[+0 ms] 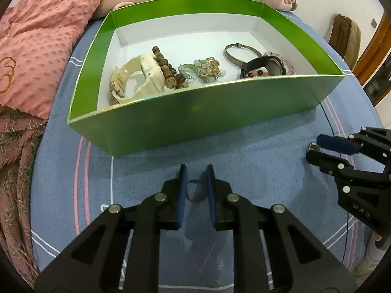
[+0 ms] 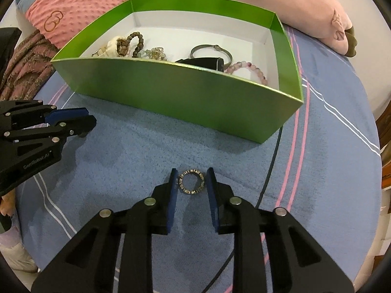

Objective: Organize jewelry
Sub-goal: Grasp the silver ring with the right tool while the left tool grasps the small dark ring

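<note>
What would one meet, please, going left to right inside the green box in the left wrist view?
Cream watch → wooden bead bracelet → pale green bead bracelet → metal bangle → black watch.

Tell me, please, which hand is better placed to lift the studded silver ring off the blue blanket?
Right. The studded silver ring lies on the blue blanket between the right gripper's open fingers; the left gripper is shut on a separate thin ring.
</note>
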